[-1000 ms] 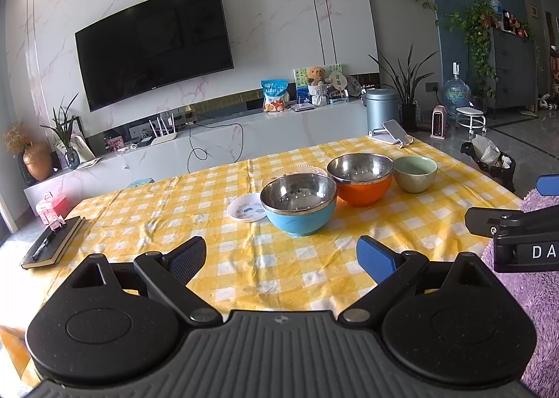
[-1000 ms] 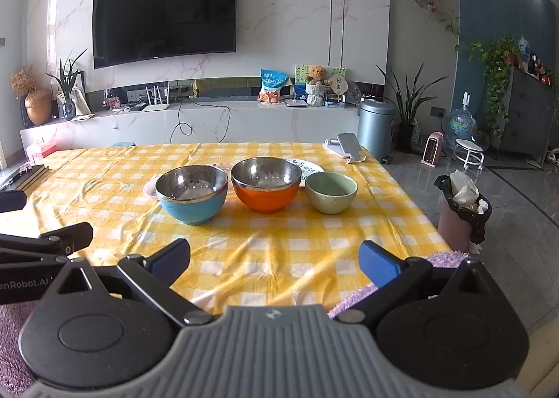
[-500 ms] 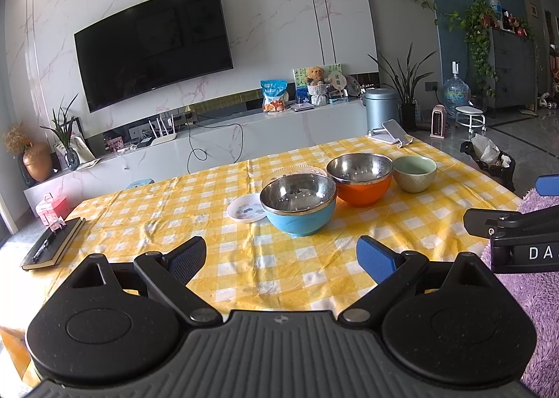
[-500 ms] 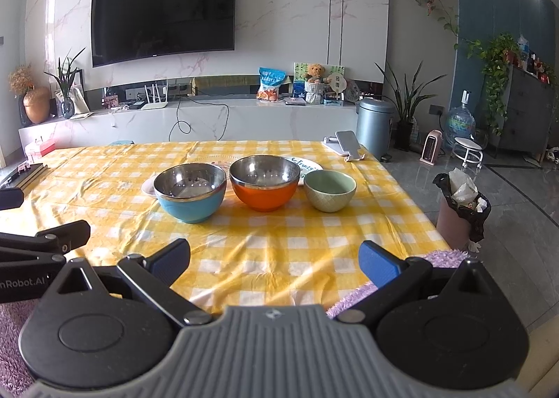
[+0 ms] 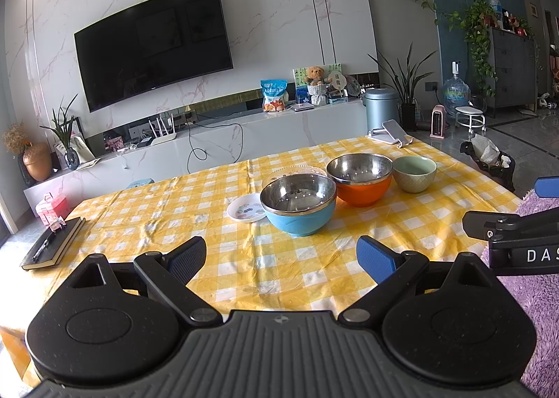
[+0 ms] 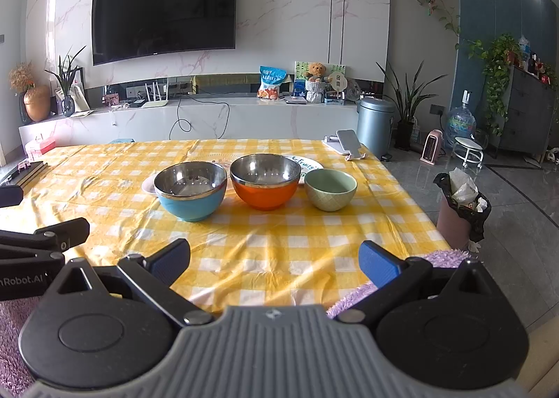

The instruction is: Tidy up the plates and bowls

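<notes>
Near the table's close edge both the left gripper and right gripper gape empty, and the slick steel-lined blue bowl could slip from a shallow rim pinch.

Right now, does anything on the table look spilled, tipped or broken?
Nothing stands out. The blue bowl, orange bowl and green bowl stand upright in a row, apparently empty; only the yellow checked tablecloth is a little wrinkled.

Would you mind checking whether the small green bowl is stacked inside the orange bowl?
No, the green bowl stands on the checked tablecloth by itself, just to the right of the orange bowl.
</notes>
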`<state>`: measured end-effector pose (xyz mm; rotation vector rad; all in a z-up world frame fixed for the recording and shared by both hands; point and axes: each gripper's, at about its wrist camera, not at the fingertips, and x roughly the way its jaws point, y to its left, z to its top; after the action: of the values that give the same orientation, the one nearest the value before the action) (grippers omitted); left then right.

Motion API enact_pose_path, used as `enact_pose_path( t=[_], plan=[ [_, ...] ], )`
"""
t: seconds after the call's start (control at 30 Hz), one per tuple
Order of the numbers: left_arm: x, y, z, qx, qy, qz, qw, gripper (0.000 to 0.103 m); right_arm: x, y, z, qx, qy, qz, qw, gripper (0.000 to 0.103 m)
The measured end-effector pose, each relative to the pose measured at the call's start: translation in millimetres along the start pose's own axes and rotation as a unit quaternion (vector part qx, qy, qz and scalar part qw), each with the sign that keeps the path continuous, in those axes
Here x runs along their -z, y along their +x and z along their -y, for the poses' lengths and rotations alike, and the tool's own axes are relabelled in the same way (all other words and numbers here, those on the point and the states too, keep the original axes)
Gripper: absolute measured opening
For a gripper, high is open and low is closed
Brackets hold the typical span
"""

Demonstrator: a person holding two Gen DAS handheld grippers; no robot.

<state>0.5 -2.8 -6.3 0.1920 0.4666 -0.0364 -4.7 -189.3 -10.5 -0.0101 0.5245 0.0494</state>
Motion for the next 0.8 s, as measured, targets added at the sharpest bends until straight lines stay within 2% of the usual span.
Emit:
enact_pose_path(
  t=[0.8],
  plan=[
    [1,1,1,0.0,0.0,-0.001,1.0,0.103,8,1,1,-0.003,0.001,-0.01,1.0,0.101]
  ],
)
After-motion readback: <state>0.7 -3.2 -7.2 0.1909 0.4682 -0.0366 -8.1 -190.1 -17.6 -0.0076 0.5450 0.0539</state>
